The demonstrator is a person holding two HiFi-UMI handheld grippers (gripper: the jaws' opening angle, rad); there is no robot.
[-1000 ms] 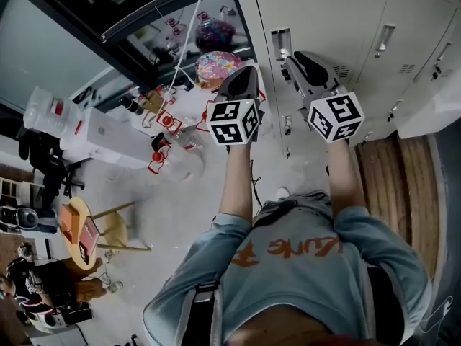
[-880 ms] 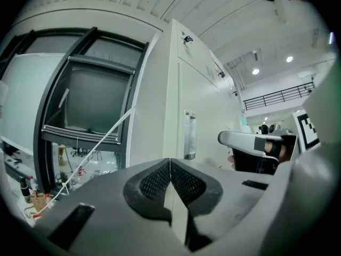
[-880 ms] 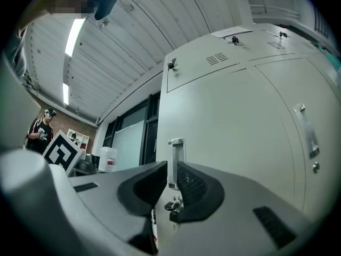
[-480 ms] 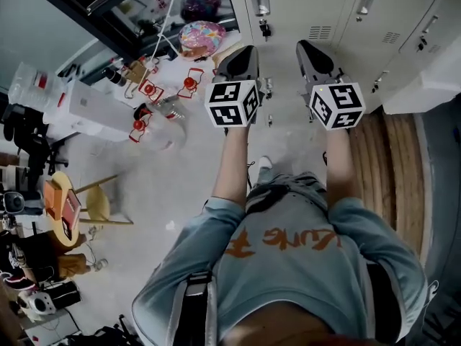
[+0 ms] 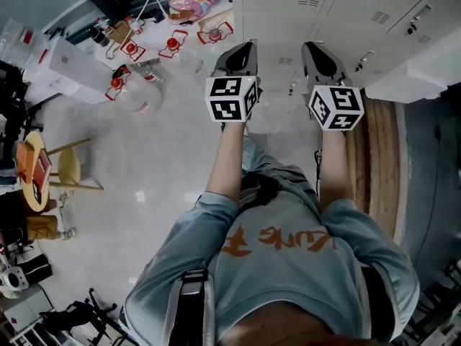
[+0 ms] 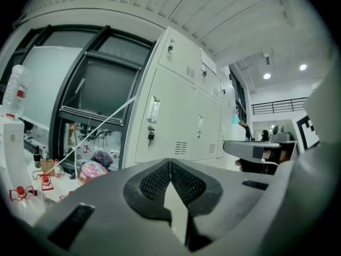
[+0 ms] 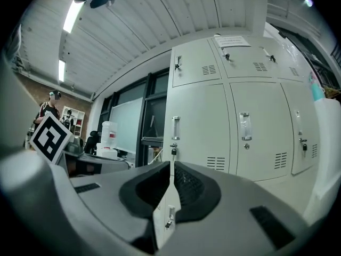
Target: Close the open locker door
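Note:
A bank of pale grey lockers (image 5: 310,6) runs along the top of the head view, their doors flush, with handles and padlocks. At the right a white panel (image 5: 421,74) juts out from the bank; it looks like the open door, and in the right gripper view it shows at the right edge (image 7: 327,153). My left gripper (image 5: 245,45) and right gripper (image 5: 311,47) are held side by side in front of the lockers, short of them and touching nothing. Both are shut and empty. The left gripper (image 6: 170,161) faces the lockers (image 6: 176,116) at an angle, and the right gripper (image 7: 171,164) faces closed doors (image 7: 234,132).
A white table (image 5: 79,56) at the upper left carries bottles, red-handled items and a colourful bag (image 5: 189,0). A yellow stool (image 5: 68,171) stands at the left. A wooden strip (image 5: 374,157) runs along the floor under the jutting panel. A white cord (image 6: 96,129) slants across the window.
The lockers have slid toward the top of the head view and more floor shows in front of me. Both grippers stay side by side and shut.

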